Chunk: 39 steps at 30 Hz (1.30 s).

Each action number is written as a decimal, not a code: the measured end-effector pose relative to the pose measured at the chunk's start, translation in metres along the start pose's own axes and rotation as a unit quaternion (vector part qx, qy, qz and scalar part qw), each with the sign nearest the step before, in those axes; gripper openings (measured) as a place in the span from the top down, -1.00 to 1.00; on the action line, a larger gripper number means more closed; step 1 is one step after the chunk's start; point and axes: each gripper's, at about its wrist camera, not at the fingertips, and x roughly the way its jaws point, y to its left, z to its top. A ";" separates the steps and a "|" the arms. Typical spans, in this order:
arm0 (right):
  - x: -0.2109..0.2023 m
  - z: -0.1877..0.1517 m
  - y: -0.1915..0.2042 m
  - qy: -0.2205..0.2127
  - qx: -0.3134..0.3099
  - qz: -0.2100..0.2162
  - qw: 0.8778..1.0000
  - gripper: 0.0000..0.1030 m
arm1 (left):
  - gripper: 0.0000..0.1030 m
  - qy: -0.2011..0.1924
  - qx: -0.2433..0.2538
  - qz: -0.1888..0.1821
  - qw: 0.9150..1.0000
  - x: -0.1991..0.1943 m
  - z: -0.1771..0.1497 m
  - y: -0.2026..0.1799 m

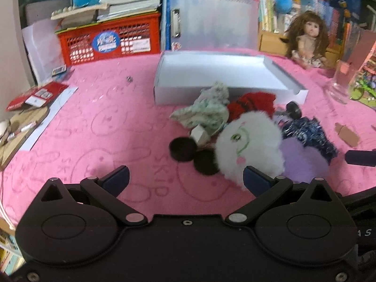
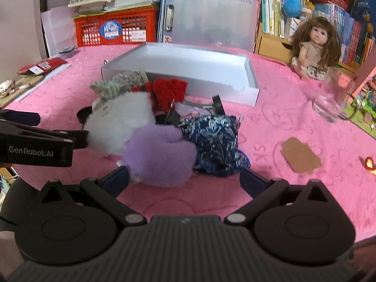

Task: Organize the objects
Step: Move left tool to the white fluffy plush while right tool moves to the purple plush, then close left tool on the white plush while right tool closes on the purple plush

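Against the back edge of the pink blanket [image 2: 293, 122]: red plastic crate [image 1: 108, 40] with stacked books [image 1: 131, 0] on top, beside a frosted clear folder [image 2: 211, 16]. At far right, a long-haired doll [image 2: 315, 47] seated before a bookshelf [image 2: 277, 11]. Just in front of the doll, an upright clear glass [image 2: 333, 94]. Red packet [image 1: 35, 95] at left edge.

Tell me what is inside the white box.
The white box looks empty: both views show only its bare white floor and walls. The strip of floor just behind its near wall is hidden, partly by the pile of toys in front.
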 end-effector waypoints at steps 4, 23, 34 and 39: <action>-0.003 0.005 0.002 -0.017 -0.016 0.005 1.000 -1.00 | -0.91 -0.016 0.006 -0.022 1.000 -0.008 0.006 -0.003; 0.008 0.004 0.015 -0.021 -0.032 0.045 0.998 -0.54 | -0.43 -0.005 0.020 -0.097 0.995 0.003 0.019 -0.010; 0.014 0.001 0.012 -0.026 -0.024 0.049 0.998 -0.32 | -0.37 0.001 0.024 -0.111 0.994 0.014 0.021 -0.015; 0.000 0.002 0.005 -0.030 -0.016 0.043 0.998 -0.31 | -0.34 -0.001 0.015 -0.116 0.993 0.016 0.023 -0.013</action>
